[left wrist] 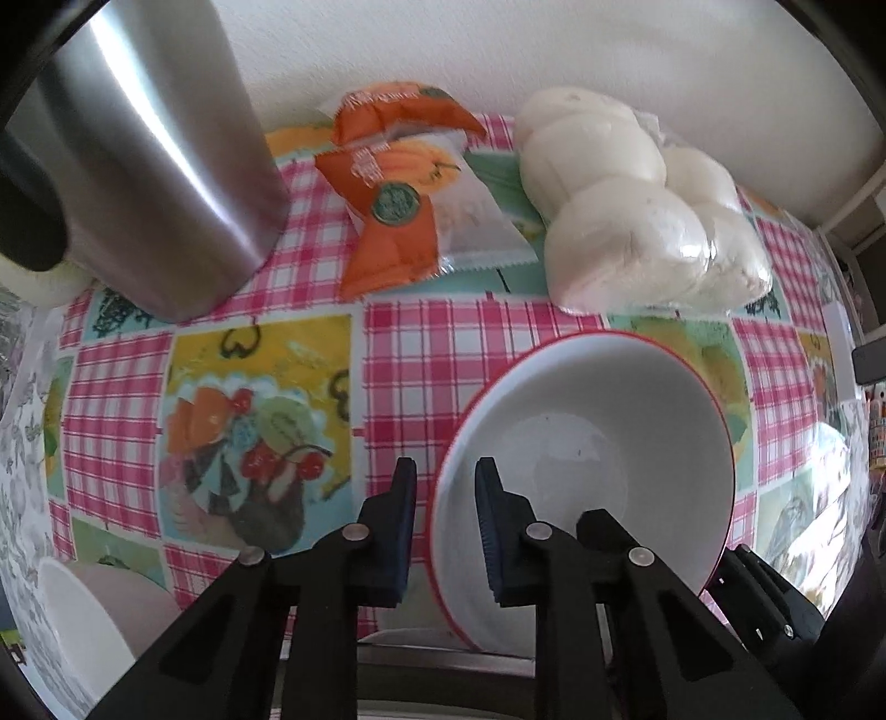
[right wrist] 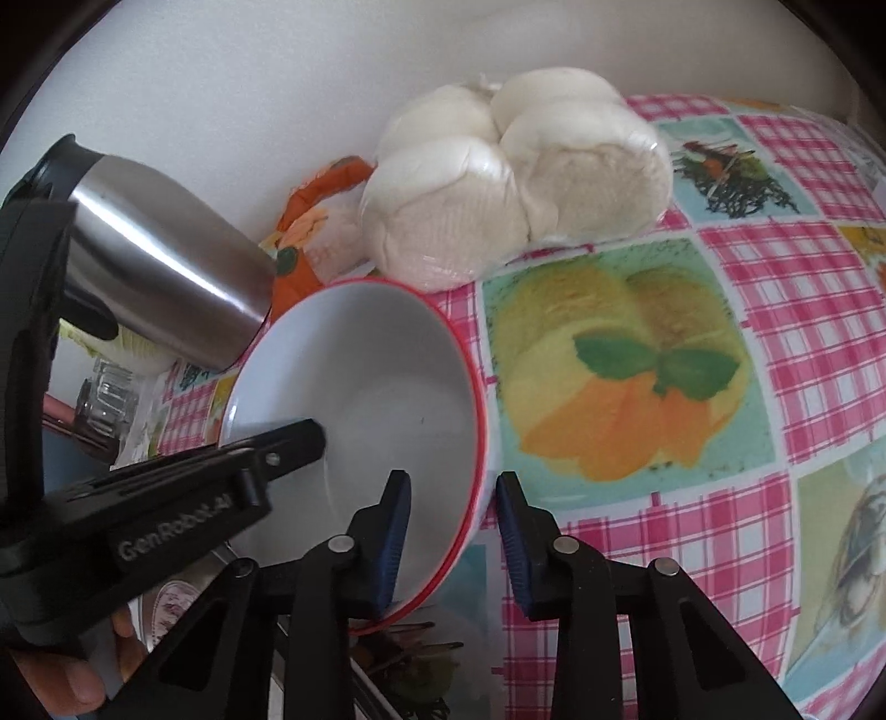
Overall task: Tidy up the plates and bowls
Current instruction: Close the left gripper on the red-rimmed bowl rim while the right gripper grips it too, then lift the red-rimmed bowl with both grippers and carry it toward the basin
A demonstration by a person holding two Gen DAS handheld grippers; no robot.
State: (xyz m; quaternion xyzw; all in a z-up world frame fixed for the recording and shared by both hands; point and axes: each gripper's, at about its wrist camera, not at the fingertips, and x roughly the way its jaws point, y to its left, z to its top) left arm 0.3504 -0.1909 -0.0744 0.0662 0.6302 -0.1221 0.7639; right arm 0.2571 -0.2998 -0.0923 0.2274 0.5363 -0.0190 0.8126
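- At the near edge of the desk [left wrist: 410, 354], the left tongs [left wrist: 446, 465] straddle the rim of a white bowl [left wrist: 581, 443] with a red edge: 1 finger is outside the rim and 1 inside.
- Their gap is narrow, but I cannot tell whether the pads actually press on the wall.
- On the opposite side of the same bowl, the right tongs [right wrist: 454, 477] also straddle the rim, 1 finger in and 1 out. A little room shows beside the inner pad, so I cannot tell if they are clenched.
- A 2nd red line shows just under the bowl's rim in the right wrist view.
- Part of a hand [right wrist: 61, 681] shows below the left tongs in that view.
- To the left, near the desk edge, lies another white bowl [left wrist: 83, 626], well apart from the 1st.
- The desk is covered by a pink checked cloth with fruit pictures.
- Farther back stand a steel flask [left wrist: 166, 166] at the left, an orange packet [left wrist: 398, 183] in the middle and a clear bag of white buns [left wrist: 626, 210] at the right, just behind the bowl.
- Behind them is a white wall [left wrist: 498, 50].
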